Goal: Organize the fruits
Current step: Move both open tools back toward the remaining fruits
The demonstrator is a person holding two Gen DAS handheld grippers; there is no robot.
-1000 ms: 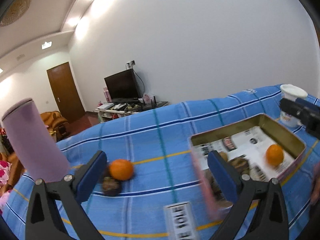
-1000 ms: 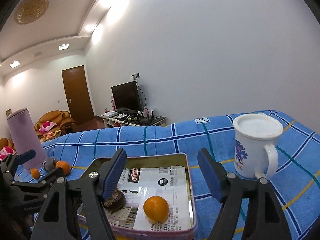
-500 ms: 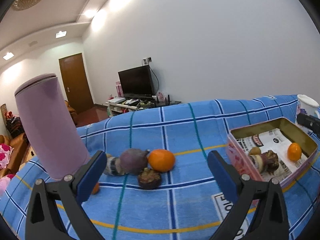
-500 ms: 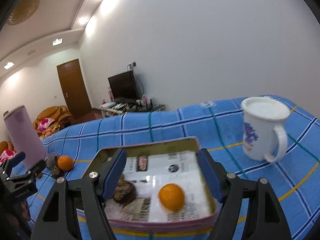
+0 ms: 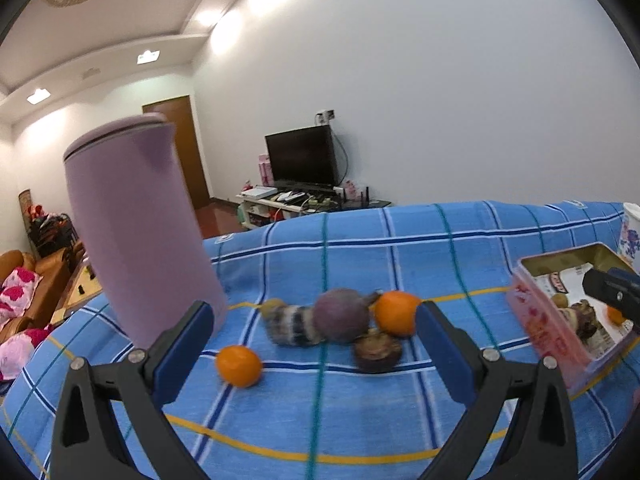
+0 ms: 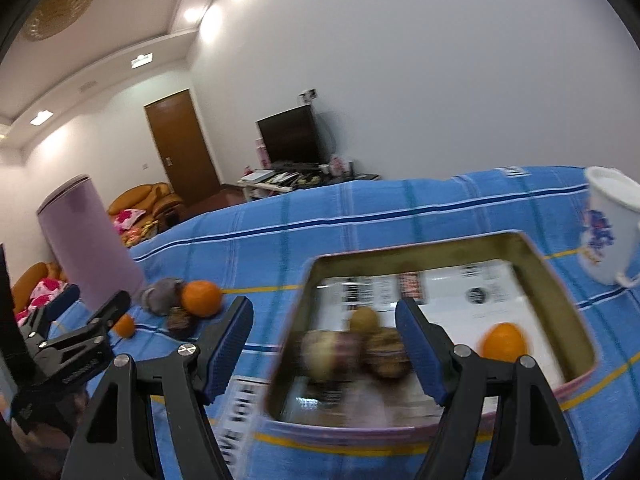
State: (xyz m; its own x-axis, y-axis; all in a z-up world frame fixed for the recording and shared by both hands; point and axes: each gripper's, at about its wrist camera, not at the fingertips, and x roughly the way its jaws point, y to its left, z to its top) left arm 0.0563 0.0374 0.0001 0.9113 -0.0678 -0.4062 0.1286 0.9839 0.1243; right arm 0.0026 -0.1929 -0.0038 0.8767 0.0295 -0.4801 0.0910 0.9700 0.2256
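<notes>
On the blue checked cloth lies a loose pile of fruit: a large orange (image 5: 396,312), a round purple fruit (image 5: 340,316), a striped fruit (image 5: 290,324), a dark brown one (image 5: 376,350) and a small orange (image 5: 239,365). My left gripper (image 5: 312,344) hovers open just in front of the pile, holding nothing. An open tin box (image 6: 400,252) lined with printed paper holds an orange (image 6: 504,342) and several blurred brownish fruits (image 6: 360,344). Above the tin's near left corner my right gripper (image 6: 324,350) stands open and empty.
A tall lilac tumbler (image 5: 136,232) stands left of the fruit pile, close to my left finger. A white mug (image 6: 612,236) with blue print sits right of the tin. Printed paper lies under the tin's near left corner. Behind the table are a TV stand, a door and sofas.
Both grippers have swung left. In the left view the fruit pile came to the middle and the tin slid to the right edge. In the right view the mug moved to the right edge.
</notes>
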